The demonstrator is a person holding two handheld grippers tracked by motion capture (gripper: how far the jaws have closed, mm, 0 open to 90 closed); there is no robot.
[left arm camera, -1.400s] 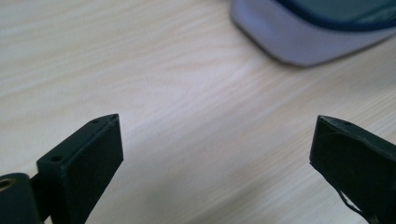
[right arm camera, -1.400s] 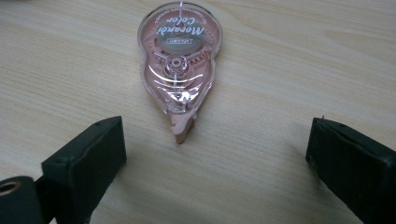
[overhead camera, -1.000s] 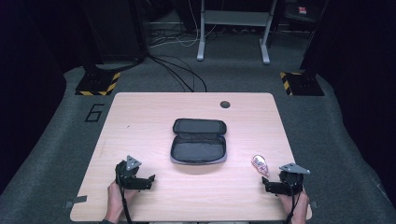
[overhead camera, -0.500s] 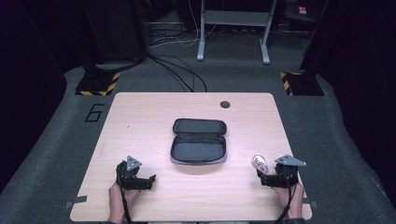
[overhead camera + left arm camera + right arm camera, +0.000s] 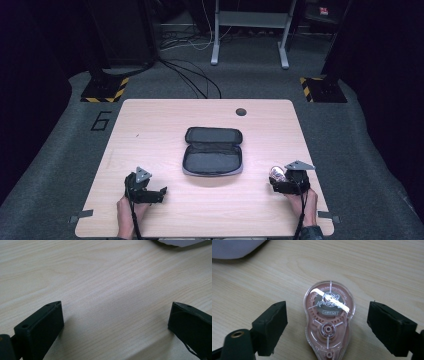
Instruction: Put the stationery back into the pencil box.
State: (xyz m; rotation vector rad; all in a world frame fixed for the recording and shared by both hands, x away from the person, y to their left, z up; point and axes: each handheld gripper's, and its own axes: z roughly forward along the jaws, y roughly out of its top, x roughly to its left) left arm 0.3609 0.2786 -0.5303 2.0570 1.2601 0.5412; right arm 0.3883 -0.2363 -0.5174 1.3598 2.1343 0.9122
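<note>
One wooden table stands on grey carpet. Its open case lies mid-table, apparently empty. My left claw is spread over bare wood; my right claw is spread around a tape dispenser.

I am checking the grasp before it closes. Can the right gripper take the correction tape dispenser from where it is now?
Probably yes. The right gripper is open, and the correction tape dispenser lies flat on the table between its jaws, with a gap on each side and nothing in the way.

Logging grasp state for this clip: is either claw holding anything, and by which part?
Nothing is held. The right claw is open, straddling the correction tape dispenser on the table without touching it. The left claw is open over bare wood.
</note>
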